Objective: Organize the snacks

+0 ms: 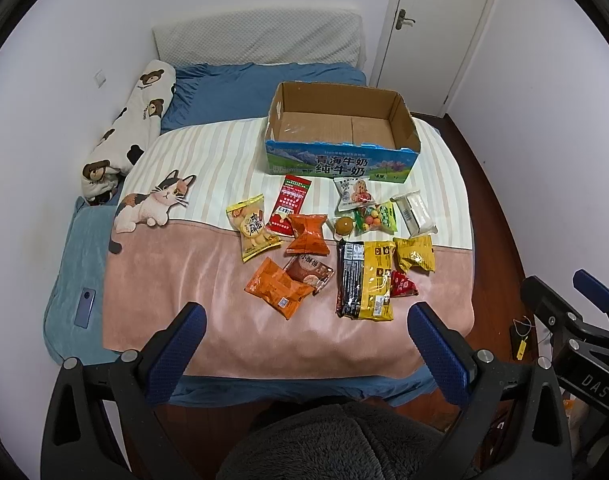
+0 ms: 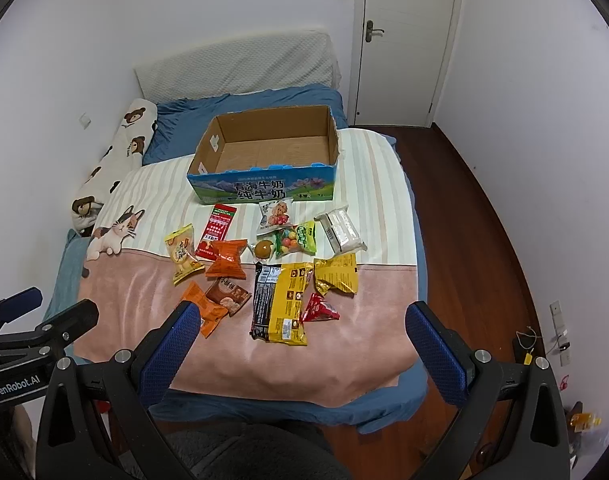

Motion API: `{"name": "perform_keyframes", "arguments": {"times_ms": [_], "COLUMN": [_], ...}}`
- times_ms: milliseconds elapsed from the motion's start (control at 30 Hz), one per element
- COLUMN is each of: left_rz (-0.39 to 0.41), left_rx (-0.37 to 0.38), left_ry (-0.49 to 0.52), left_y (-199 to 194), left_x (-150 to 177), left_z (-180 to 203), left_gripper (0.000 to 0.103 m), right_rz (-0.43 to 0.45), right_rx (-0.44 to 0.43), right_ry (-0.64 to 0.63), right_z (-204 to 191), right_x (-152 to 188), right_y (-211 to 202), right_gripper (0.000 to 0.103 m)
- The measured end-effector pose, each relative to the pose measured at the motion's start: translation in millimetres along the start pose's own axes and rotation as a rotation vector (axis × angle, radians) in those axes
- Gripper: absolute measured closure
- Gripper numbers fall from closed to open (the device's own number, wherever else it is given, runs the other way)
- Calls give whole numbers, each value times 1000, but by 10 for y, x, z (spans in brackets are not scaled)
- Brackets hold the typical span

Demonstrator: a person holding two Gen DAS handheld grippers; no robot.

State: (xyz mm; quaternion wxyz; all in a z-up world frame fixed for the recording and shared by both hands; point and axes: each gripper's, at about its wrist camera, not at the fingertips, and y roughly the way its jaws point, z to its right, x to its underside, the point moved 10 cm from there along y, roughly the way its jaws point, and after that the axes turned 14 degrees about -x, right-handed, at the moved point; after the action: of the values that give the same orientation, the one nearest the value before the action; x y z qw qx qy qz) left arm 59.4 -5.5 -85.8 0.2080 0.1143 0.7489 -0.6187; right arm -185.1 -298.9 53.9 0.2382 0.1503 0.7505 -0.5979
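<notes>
Both grippers, left gripper (image 1: pixel 304 320) and right gripper (image 2: pixel 302 316), spread wide, holding nothing. Snack packets (image 1: pixel 336 248) scattered on blanket (image 1: pixel 184 280), just beside cardboard box (image 1: pixel 340 160).

Blanket (image 1: pixel 208 280) — pink w/ cream-striped top half, calico cat print (image 1: pixel 152 204). Box (image 1: pixel 340 164) is brown cardboard inside, blue-green printed front; snacks (image 1: pixel 328 248) mostly orange, yellow, red, black. Fingers (image 2: pixel 168 356) blue-padded on black — pillow (image 1: pixel 128 128) white w/ brown bears.

Glossy foil-like snack packets (image 1: pixel 368 276) lie on a plush pink blanket (image 1: pixel 176 280) near a matt corrugated cardboard box (image 1: pixel 340 160) (printed front, raw brown inside).
</notes>
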Motion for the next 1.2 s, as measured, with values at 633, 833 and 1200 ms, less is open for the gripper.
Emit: {"name": "perform_keyframes", "arguments": {"times_ms": [633, 833, 1200], "left_rz": [-180, -448, -690], "left_rx": [-106, -43, 97], "left_ry": [-177, -271, -495], "left_y": [1231, 2242, 3564], "left_x": [58, 501, 790], "left_z": [-386, -325, 177], "left_gripper": [0, 0, 9], "right_rz": [-132, -285, -417], "right_rx": [-22, -36, 26], "right_ry": [129, 229, 299], "right_z": [435, 684, 797], "right_x": [205, 530, 851], "right_y": [1185, 2383, 3747], "right_gripper": [0, 0, 0]}}
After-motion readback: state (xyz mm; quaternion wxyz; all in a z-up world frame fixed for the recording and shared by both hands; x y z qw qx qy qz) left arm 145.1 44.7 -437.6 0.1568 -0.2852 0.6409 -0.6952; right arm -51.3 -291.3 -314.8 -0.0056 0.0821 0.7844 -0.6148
